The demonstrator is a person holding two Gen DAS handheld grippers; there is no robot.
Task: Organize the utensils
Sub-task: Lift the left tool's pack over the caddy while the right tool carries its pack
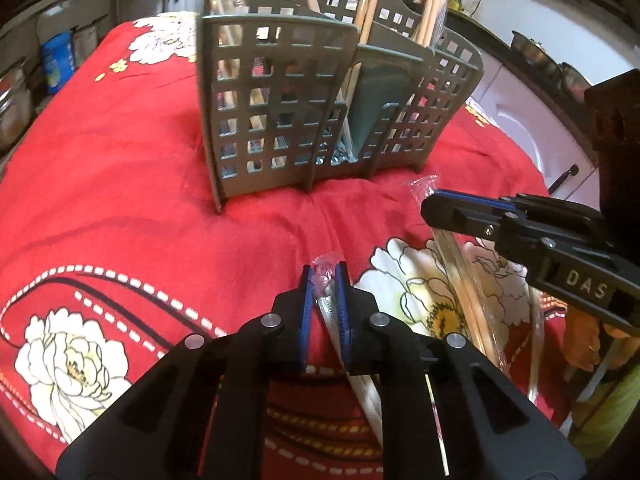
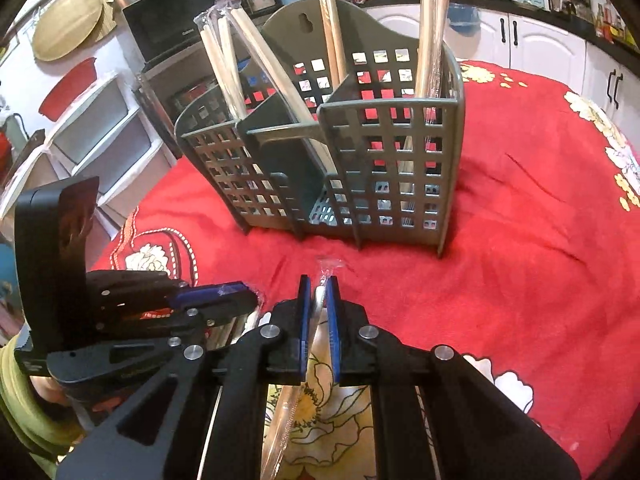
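A grey slotted utensil caddy stands at twelve o'clock on a red floral cloth. A plastic-wrapped utensil is clamped in the left gripper; another wrapped utensil is pinched in the right gripper.

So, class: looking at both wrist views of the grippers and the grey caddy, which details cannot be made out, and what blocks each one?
- Left gripper: its wrapped utensil has its working end hidden under the fingers, so its type is unclear.
- Right gripper: same for its wrapped utensil.
- Grey caddy: wooden handles are cut off by the top edge; lower ends are obscured by the grid walls.
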